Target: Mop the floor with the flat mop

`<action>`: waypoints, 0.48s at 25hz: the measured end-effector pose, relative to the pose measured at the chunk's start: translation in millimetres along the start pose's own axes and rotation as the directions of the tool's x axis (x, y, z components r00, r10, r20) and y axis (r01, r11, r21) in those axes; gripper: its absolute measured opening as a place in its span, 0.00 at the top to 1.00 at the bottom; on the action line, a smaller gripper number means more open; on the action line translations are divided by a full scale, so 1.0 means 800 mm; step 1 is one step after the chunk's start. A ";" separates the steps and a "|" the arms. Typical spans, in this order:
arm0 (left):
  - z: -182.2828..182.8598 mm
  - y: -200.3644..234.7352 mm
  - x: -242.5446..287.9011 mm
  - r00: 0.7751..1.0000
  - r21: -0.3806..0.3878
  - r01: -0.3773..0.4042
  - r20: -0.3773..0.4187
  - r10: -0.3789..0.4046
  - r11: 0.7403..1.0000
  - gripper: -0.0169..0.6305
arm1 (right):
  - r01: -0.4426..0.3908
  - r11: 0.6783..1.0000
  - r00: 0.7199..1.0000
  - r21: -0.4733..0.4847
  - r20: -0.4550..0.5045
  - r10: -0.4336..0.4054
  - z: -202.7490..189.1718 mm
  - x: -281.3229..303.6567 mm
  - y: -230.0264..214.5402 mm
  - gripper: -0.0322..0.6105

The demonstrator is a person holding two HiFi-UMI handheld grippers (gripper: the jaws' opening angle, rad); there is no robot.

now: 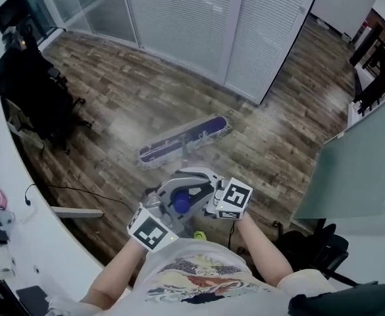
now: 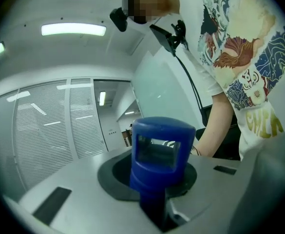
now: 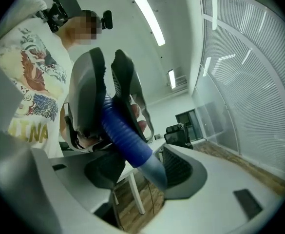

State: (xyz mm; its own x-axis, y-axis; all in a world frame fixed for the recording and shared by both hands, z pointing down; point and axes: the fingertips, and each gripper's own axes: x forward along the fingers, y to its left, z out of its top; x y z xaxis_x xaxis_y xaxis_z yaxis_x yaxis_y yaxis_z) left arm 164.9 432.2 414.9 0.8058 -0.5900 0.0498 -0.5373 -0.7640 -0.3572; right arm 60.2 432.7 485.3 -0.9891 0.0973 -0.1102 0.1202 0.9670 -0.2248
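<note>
The flat mop head (image 1: 185,139), purple with a pale fringe, lies on the wooden floor ahead of me. Its handle rises to a blue end (image 1: 181,203) between both grippers at my waist. My left gripper (image 1: 169,210) is shut on the handle just under the blue cap (image 2: 158,147), which stands up between its jaws (image 2: 154,191). My right gripper (image 1: 203,191) sits lower on the shaft. Its jaws (image 3: 142,167) stand apart around the blue ribbed grip (image 3: 125,133), with a gap on one side. That view also shows the left gripper (image 3: 102,94) higher on the handle.
A black office chair (image 1: 37,94) stands at the left by a curved white desk (image 1: 27,206). A cable (image 1: 80,191) trails on the floor. Glass walls with blinds (image 1: 199,25) close the far side. A frosted panel (image 1: 357,170) and another chair (image 1: 314,249) are at the right.
</note>
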 end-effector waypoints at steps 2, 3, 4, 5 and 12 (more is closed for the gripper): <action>0.011 -0.029 -0.009 1.000 0.003 -0.012 -0.017 0.012 1.000 0.92 | -0.024 1.000 1.000 0.003 0.000 0.024 -0.005 -0.007 0.034 0.60; 0.014 -0.043 -0.011 1.000 0.009 -0.008 -0.028 0.008 1.000 0.92 | -0.031 1.000 1.000 0.004 -0.005 0.031 -0.008 -0.011 0.047 0.60; 0.015 -0.056 -0.011 0.999 0.014 0.001 -0.040 -0.001 1.000 0.92 | -0.037 0.999 0.999 0.004 -0.015 0.037 -0.013 -0.016 0.057 0.60; 0.015 -0.069 -0.011 0.999 0.019 0.012 -0.050 -0.011 1.000 0.92 | -0.042 0.999 0.999 0.004 -0.026 0.042 -0.019 -0.021 0.066 0.60; -0.001 -0.117 -0.005 0.997 0.066 0.067 -0.054 -0.063 0.996 0.91 | -0.075 0.997 0.989 -0.018 -0.130 0.072 -0.056 -0.042 0.085 0.59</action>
State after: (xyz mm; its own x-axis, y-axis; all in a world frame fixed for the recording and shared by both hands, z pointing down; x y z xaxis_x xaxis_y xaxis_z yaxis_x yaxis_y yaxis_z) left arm 212.0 506.0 448.7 0.8237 -0.5537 0.1224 -0.4647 -0.7828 -0.4138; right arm 98.1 505.9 517.0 -0.9805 0.1964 0.0005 0.1924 0.9610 -0.1986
